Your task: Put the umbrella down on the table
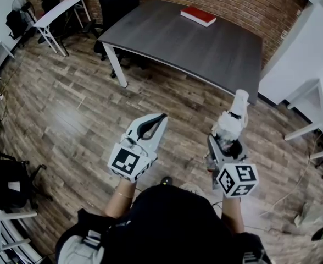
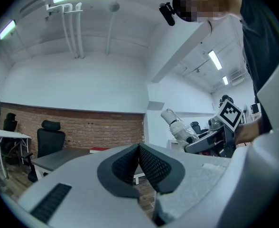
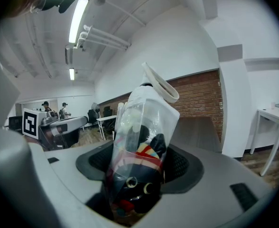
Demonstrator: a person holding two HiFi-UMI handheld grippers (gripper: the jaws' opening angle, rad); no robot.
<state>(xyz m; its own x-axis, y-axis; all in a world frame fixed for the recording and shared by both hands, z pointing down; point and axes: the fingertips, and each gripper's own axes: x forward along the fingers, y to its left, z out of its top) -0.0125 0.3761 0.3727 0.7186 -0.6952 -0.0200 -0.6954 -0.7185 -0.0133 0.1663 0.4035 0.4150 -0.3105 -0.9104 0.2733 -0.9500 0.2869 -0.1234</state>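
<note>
Short of the grey table [image 1: 205, 51], right hand-held gripper [image 1: 226, 141] clamps the bagged umbrella [image 1: 235, 111]

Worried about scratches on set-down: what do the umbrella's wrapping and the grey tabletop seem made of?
The folded umbrella wears a clear glossy sleeve, probably thin plastic film: highlights glint and coloured fabric shows through. Its white loop handle looks like smooth hard plastic. The dark grey table looks matte with faint grain, likely wood laminate, though unconfirmed.
</note>
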